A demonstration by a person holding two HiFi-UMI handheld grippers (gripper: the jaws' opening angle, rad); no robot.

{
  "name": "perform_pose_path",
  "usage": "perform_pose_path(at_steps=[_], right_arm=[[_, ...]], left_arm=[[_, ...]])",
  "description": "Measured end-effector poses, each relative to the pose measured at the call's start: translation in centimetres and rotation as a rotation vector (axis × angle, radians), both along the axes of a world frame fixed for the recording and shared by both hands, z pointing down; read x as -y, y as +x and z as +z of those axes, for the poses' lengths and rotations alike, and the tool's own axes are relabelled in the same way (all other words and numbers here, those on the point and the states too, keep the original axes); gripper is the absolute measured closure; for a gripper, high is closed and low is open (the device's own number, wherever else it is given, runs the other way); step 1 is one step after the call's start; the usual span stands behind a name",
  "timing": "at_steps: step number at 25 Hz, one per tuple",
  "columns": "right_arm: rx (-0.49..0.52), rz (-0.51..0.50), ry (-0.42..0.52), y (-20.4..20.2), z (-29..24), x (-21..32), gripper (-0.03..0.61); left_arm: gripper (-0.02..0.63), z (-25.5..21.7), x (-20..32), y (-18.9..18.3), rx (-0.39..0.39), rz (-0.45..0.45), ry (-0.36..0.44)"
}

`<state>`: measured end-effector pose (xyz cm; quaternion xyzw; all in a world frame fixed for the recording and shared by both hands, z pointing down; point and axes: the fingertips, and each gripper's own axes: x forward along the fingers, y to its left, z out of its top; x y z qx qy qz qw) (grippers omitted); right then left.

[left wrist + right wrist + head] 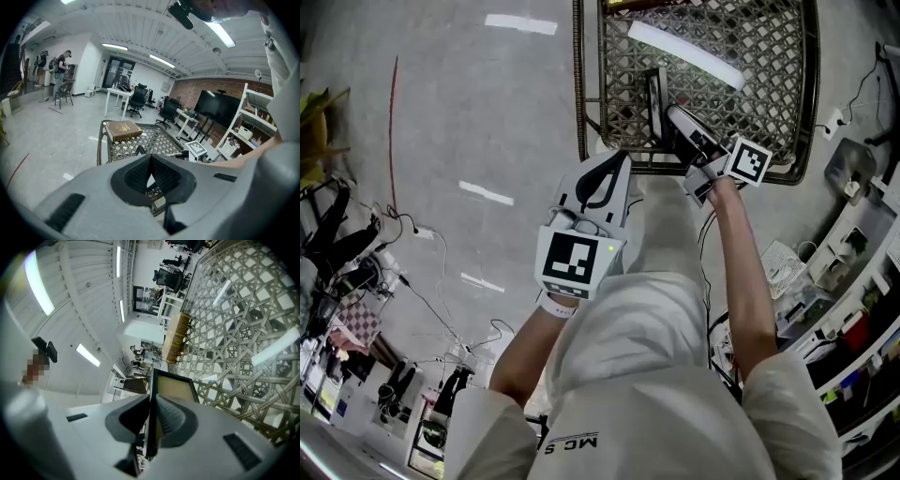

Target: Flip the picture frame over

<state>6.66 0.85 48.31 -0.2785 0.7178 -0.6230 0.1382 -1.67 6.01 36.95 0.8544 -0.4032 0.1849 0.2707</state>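
Right gripper view, gripper (152,400) clamping picture frame (176,386)

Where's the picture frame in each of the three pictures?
Head view: picture frame on edge, top centre, in the right gripper.
Left gripper view: probably its dark corner above the jaws.
Right gripper view: centre, clamped between the jaws.
Shared landmark: the woven table.
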Motion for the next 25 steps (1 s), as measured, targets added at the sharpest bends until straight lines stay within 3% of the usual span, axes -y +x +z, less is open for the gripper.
perform_pose_path(at_steps=[8,19,25], right_arm=[[-0.08,0.01,0.028,2.3,0.0,0.2,0.525],[-0.273,0.057,0.04,5.6,1.8,0.5,0.558],[-0.315,0.071,0.045,6.7,2.0,0.7,0.558]], left_arm=[[0.589,0.0,0.0,0.9,0.002,0.007,-0.003],[0.589,0.1,-0.1,2.2,0.005,0.017,-0.007],[0.589,0.0,-0.4,3.3,0.008,0.024,-0.007]])
